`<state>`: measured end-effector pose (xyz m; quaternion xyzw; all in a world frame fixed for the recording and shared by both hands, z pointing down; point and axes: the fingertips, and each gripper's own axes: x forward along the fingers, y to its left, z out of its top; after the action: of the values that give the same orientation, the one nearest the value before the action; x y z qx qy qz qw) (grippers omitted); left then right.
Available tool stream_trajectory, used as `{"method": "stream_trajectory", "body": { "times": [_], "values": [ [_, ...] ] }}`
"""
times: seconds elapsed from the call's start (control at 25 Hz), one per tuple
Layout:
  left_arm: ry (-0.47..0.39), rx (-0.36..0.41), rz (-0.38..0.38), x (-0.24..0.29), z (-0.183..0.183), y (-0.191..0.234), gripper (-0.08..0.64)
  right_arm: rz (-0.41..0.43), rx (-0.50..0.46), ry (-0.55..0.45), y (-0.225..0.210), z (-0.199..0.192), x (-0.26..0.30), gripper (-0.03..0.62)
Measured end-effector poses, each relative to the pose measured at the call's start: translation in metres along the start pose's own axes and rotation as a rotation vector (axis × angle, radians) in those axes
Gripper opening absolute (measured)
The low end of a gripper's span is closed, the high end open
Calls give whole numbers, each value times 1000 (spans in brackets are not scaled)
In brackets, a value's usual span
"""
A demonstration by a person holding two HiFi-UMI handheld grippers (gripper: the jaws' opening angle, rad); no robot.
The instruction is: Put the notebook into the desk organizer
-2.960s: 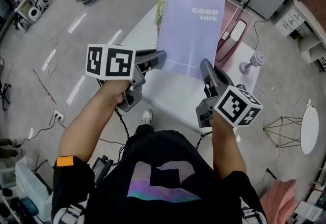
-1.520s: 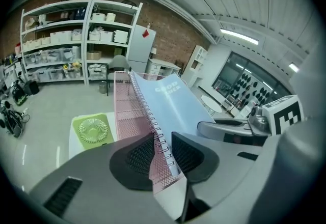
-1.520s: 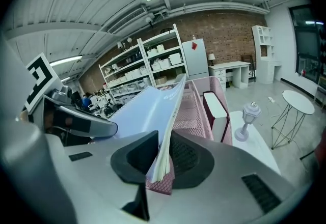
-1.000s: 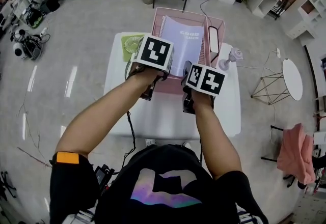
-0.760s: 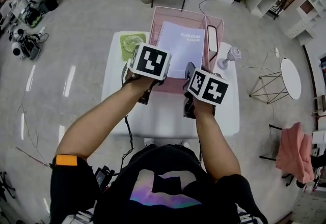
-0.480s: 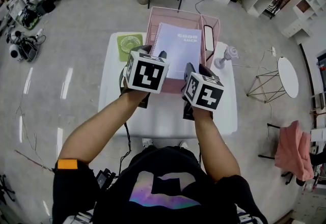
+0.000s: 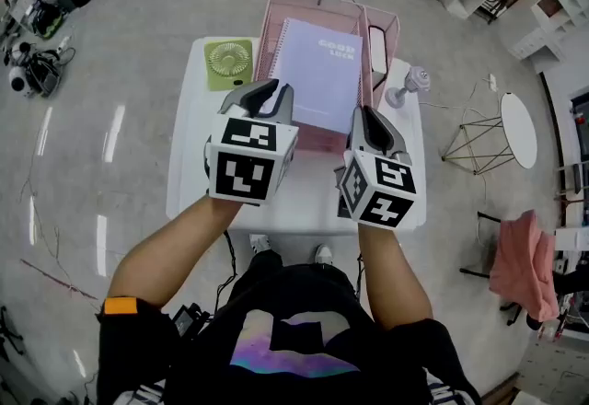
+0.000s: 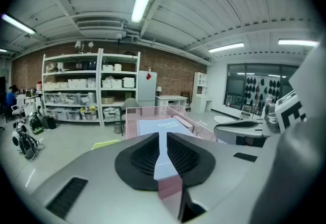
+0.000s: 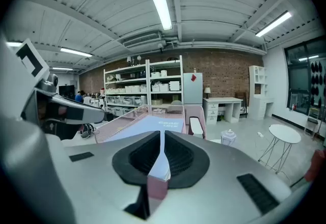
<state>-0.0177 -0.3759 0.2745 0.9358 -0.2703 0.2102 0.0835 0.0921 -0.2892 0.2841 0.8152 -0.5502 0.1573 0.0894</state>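
Note:
The lilac spiral notebook (image 7: 320, 72) lies flat in the wide bay of the pink wire desk organizer (image 7: 268, 49) on the white table. Both grippers hover nearer to me than the organizer, clear of the notebook. My left gripper (image 7: 267, 88) has just been closing and keeps a thin slit with nothing in it. My right gripper (image 7: 367, 114) has also been closing, its pads nearly together and empty. Past the left gripper (image 8: 162, 139) the notebook (image 8: 158, 127) shows; the right gripper (image 9: 162, 139) faces the notebook (image 9: 155, 125) too.
A green fan (image 7: 227, 58) lies left of the organizer. A white item (image 7: 377, 49) stands in the organizer's narrow right slot, with a small grey lamp-like object (image 7: 410, 81) beside it. The table's bare front (image 7: 304, 191) is under the grippers. A round side table (image 7: 516, 127) stands right.
Three seconds ago both grippers held the notebook up. Now it rests in the organizer, and both grippers have pulled back toward me and risen, jaws narrowed.

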Motion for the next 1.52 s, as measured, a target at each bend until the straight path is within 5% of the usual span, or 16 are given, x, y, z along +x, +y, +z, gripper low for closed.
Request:
{"method": "stream_trajectory", "body": {
  "times": [0.36,0.88,1.2,1.52],
  "values": [
    [-84,-18,114,-41,-29,-53,9,234,-48,-85,8,-15,-41,17],
    [-180,-43,339,-134,-77,-209,9,515,-121,-149,-51,-58,-177,17],
    [-181,-50,379,-176,-105,-274,9,571,-126,-135,-71,-94,-243,17],
    [-136,-48,360,-194,-143,-282,9,540,-117,-105,-67,-118,-267,17]
  ]
}}
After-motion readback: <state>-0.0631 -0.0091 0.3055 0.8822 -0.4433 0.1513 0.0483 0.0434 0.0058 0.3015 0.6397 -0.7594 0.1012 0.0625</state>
